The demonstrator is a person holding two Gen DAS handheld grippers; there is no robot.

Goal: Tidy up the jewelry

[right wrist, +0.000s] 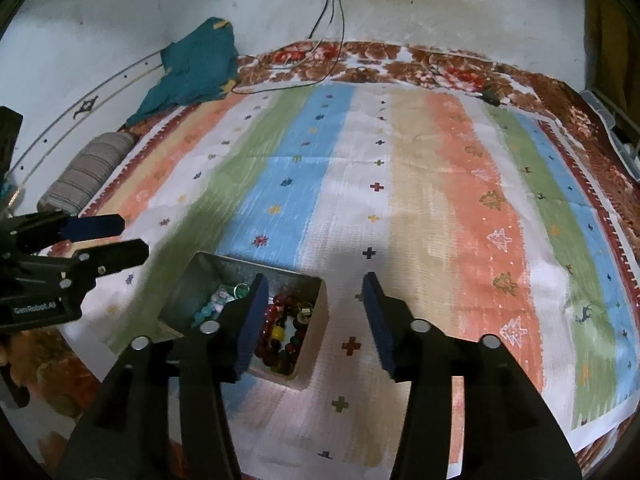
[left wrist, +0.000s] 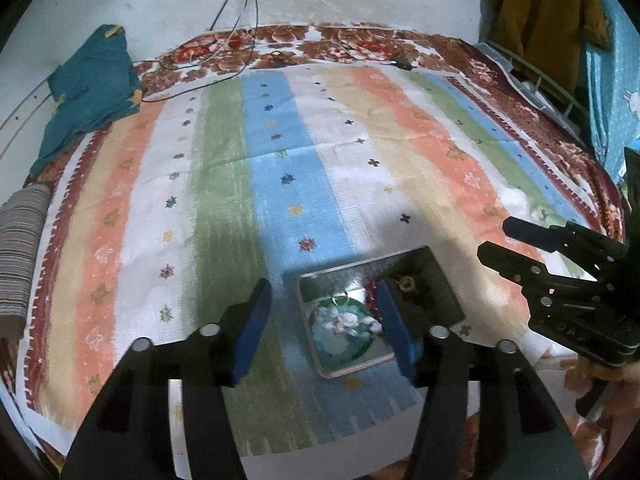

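left claw [left wrist: 324,320]: parted about halfway, nothing between the pads; hangs over the tin, one blue pad [left wrist: 394,326] in front of the tin's middle, touching or not: cannot tell
right claw [right wrist: 316,322]: parted about halfway, empty; left pad [right wrist: 250,326] over the tin's open top, right pad clear of it over the cloth
risk 1: judged, a pad dipping in could snag the bead loops and drag several pieces out at once; cause: bracelets lie tangled together
risk 2: judged, a nudge on the wall could slide or tip the tin; cause: light box on soft cloth, bedding under it
risk 3: judged, the two claws could knock each other; cause: both crowd the same small box
tin [right wrist: 318,312]: small open metal box, upright on the striped cloth, just ahead of both claws; this is where the jewelry is
tin contents: dark red bead bracelets [right wrist: 276,338] with a yellow bead, pale blue-pink beads [right wrist: 210,306], a small gold piece [right wrist: 305,313]; left view shows a round green floral disc [left wrist: 344,326], maybe a pendant or the tin's painted floor, cannot tell
striped cloth [left wrist: 280,152]: spread over the bed, no jewelry on it
far: teal fabric [left wrist: 90,88], grey striped roll [right wrist: 90,168], cables [right wrist: 334,20] down the wall
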